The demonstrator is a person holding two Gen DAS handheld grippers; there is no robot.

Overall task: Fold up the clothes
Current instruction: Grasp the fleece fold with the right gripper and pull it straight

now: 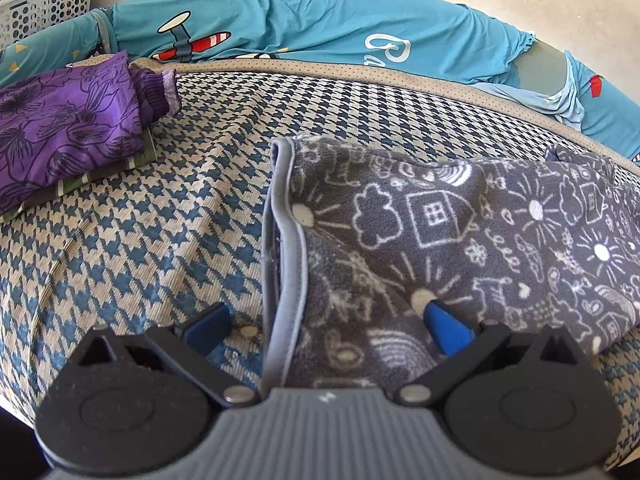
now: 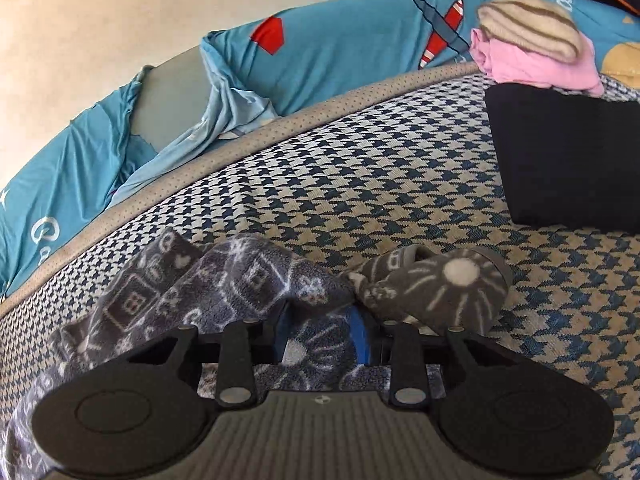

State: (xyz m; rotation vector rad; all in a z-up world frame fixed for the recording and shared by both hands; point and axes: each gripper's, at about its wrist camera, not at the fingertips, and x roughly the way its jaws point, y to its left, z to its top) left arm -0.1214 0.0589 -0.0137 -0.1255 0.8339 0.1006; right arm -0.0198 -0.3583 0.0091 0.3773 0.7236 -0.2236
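Grey fleece garment with white doodle houses and suns point(image 1: 440, 240) fills the lower right of the left view, on the blue-and-cream houndstooth mattress point(image 1: 140, 240). Its long axis runs left to right, bound hem point(image 1: 286, 240) at frame centre. Left hand-held gripper point(image 1: 324, 320) is spread wide astride that hem; right hand-held gripper point(image 2: 324, 340) is clenched on bunched fleece. Judged: pull the cloth taut and match edges before creasing
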